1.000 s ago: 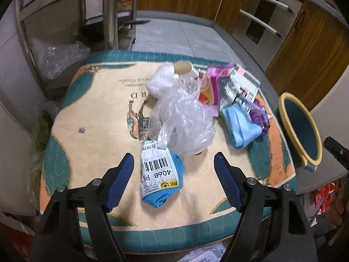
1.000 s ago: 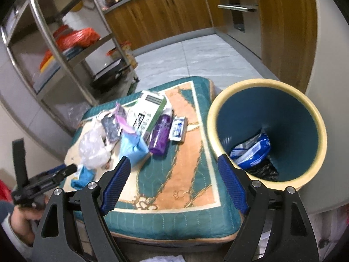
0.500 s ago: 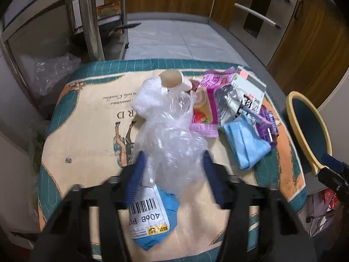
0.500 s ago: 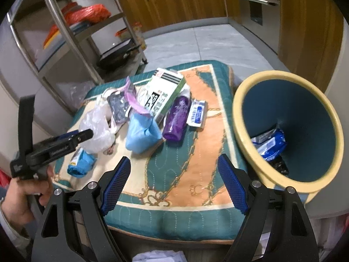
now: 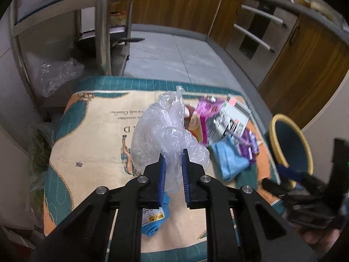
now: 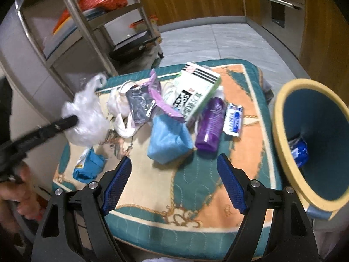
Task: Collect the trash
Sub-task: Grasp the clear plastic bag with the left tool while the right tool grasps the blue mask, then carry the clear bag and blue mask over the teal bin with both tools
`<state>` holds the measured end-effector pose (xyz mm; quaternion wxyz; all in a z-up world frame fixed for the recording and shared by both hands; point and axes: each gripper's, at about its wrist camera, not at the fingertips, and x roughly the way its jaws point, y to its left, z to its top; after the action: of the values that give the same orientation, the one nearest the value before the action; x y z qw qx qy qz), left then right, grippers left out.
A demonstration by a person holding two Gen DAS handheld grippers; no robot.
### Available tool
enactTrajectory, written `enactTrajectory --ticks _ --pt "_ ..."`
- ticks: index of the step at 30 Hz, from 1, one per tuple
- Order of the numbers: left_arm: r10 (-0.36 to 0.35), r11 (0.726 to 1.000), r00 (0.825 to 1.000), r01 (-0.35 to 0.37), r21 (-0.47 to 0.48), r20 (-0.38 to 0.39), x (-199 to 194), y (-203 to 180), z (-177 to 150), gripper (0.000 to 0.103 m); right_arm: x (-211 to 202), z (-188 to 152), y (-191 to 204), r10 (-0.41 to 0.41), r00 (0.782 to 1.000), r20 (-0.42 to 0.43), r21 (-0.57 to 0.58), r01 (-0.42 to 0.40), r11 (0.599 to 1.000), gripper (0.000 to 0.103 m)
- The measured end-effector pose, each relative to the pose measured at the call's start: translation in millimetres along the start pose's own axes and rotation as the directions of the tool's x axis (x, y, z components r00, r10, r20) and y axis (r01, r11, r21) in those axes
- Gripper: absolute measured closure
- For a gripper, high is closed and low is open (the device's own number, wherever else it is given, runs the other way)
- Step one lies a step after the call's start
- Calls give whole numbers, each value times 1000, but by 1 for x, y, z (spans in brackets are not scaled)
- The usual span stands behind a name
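The left gripper (image 5: 173, 170) is pinching the clear plastic bag (image 5: 165, 131), jaws nearly together; the right gripper (image 6: 174, 185) is hovering near the bin (image 6: 283, 152), jaws spread wide, holding nothing.

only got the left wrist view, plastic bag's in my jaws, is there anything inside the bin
Observer: Yes. The right wrist view shows a blue wrapper lying inside the bin.
Operator: is the right gripper holding anything
Observer: No. The right gripper has its jaws wide open and empty, above the near part of the mat.
Operator: any small trash i can't make out by the purple bottle
Observer: A small blue-and-white sachet lies flat beside the purple bottle, on the side nearer the bin.
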<state>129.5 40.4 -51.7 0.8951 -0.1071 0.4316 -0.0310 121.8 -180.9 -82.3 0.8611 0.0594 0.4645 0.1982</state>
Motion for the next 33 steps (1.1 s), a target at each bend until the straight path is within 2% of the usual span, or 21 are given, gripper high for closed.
enactTrajectory --ticks 9,14,15,22,26,33 --pt "-34 998 997 38 -54 72 -36 11 7 90 33 10 15 -62 998 -18 -82 60 995 26" --pt "-44 995 996 50 -81 74 -45 16 4 90 49 10 21 -96 995 -34 -134 91 987 26" --pt "-47 995 996 53 -82 74 -45 17 3 90 52 10 21 -99 994 -39 -137 93 986 28" --pt "-51 995 996 57 -81 77 -49 17 0 90 58 1 18 -76 994 -75 -140 65 988 68" --pt "-51 996 995 58 -74 86 -49 16 1 90 45 -5 17 -24 997 -71 -119 15 993 74" --pt "-69 995 993 75 -60 101 -53 8 2 90 14 -12 26 18 998 -62 -140 -27 990 75"
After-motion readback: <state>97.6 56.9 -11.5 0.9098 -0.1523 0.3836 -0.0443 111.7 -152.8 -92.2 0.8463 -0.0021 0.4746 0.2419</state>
